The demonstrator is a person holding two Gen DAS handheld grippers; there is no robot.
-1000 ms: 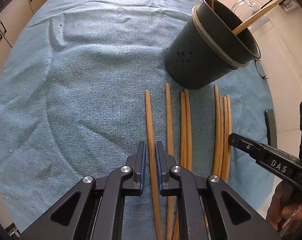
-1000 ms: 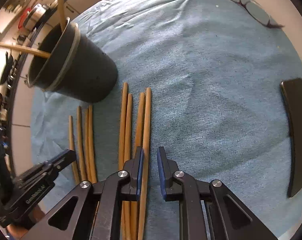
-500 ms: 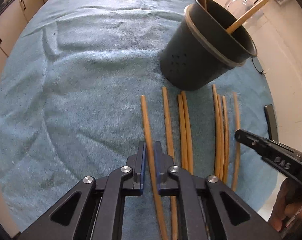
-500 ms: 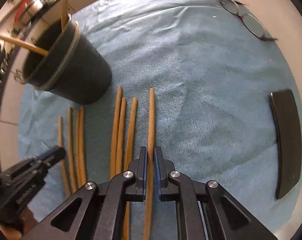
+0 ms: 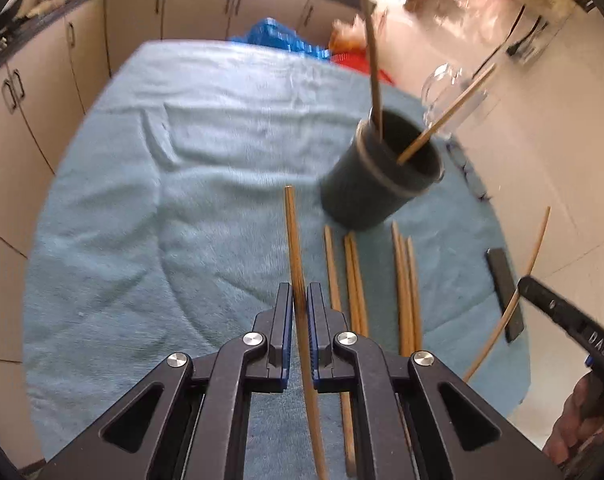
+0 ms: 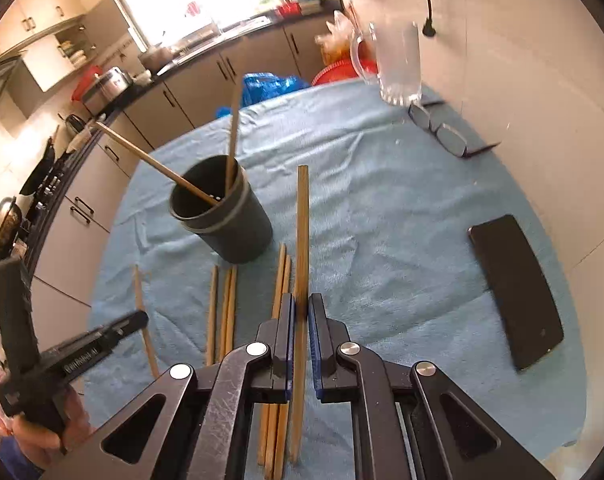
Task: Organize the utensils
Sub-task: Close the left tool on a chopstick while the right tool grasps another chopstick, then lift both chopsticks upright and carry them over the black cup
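Both chopsticks lifted, left gripper (image 5: 299, 316) jaws clamped, right gripper (image 6: 300, 320) likewise

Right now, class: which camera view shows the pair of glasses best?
The right wrist view: the glasses lie whole and unhidden on the blue cloth, near the glass mug. In the left wrist view they are only a small blurred shape behind the black holder.

A: What did the left hand-held gripper (image 5: 299, 308) hold?

B: One chopstick (image 5: 295, 256), clamped between its pads and lifted off the blue towel (image 5: 161, 200).

A: And the cup (image 5: 382, 184)?

B: Dark, upright, two sticks (image 5: 376, 76) leaning inside. Six more chopsticks (image 5: 402, 276) lay below it. At the right edge, the right hand-held gripper (image 5: 522, 284) carried another chopstick (image 5: 526, 268) near a phone (image 5: 500, 276).
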